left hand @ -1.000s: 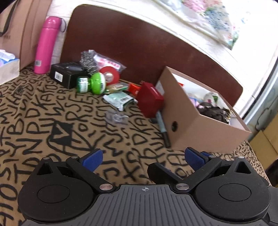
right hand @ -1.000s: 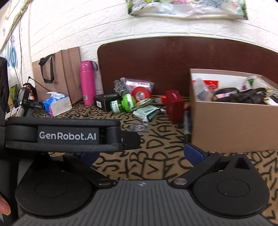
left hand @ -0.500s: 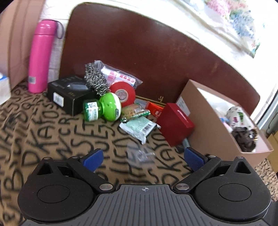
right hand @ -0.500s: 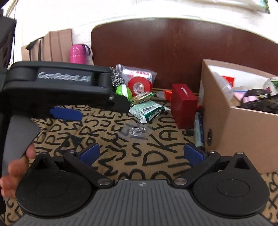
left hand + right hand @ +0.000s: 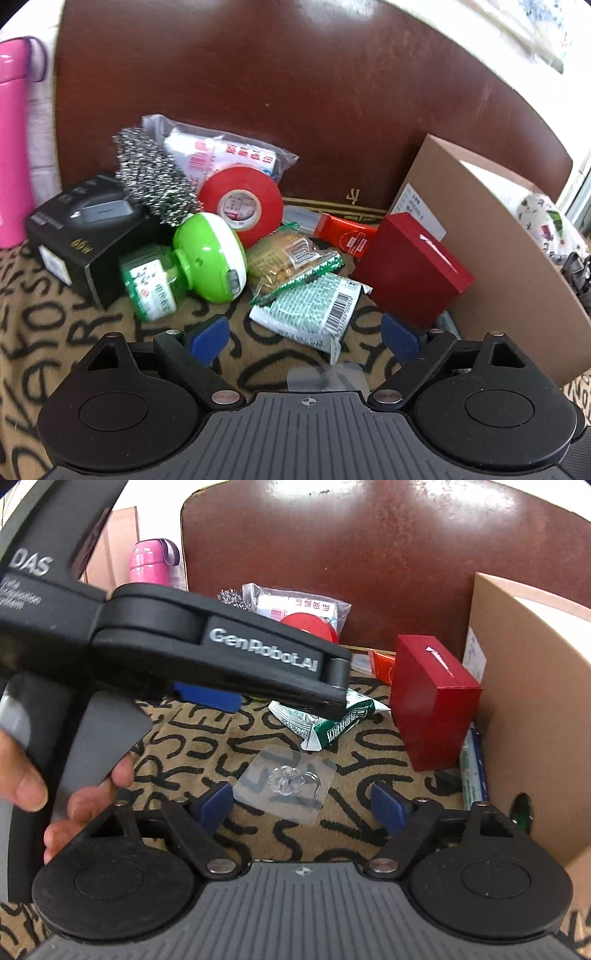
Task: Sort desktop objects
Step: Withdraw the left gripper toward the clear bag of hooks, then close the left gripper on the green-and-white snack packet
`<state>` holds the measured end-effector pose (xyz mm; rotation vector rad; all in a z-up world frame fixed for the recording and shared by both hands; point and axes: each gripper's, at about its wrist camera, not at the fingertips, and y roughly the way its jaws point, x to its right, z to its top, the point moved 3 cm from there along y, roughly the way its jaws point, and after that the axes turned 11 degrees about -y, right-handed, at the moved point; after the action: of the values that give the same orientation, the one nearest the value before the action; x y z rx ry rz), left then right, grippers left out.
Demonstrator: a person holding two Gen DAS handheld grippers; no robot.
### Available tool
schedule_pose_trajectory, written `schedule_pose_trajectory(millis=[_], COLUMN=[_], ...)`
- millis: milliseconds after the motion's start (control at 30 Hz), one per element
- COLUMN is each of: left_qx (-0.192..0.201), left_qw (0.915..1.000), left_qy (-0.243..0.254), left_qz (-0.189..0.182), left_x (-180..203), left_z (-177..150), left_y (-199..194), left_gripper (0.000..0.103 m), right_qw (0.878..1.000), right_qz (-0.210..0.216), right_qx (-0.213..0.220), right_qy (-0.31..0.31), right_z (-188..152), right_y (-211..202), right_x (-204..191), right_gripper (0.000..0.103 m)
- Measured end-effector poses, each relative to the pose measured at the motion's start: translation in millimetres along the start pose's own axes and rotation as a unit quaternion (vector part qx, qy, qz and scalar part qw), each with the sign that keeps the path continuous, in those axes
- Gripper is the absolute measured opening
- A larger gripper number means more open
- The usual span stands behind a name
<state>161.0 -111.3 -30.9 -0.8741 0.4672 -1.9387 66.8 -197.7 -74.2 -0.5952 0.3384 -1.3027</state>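
Our jaws stand spread and have just been closing: the left gripper [image 5: 304,338] over a green packet [image 5: 314,308], the right gripper [image 5: 301,805] around a clear hook [image 5: 286,784], neither touched. Our left gripper, lettered "GenRobot.AI", hides the clutter behind it. Rightmost, the cardboard box [image 5: 524,686] is cut off.
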Motion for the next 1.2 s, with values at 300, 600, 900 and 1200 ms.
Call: schedule_pose_trajectory(millis=[300,600,900,1200], left_qx=[-0.036,-0.032,-0.046,-0.026], left_qw=[0.9991,0.9987,0.9987,0.995], left_qy=[0.025,0.038,0.009,-0.083], left_qz=[-0.004,0.015,0.022,0.049], left_x=[4,9,12,-17], left_z=[9,7,-7,-41], left_y=[32,28,-7,-70], left_gripper=[0.091,0.062,0.054,0.055], right_qw=[1.0,1.0,0.999,0.999], right_qz=[0.0,0.009,0.032,0.023], right_qx=[0.0,-0.005,-0.01,0.005], right_qy=[-0.006,-0.019,-0.008,-0.023], right_z=[3,-1,-10,-6], right_y=[13,4,-17,-17], right_x=[8,8,5,2], right_gripper=[0.075,0.045,0.01,0.024])
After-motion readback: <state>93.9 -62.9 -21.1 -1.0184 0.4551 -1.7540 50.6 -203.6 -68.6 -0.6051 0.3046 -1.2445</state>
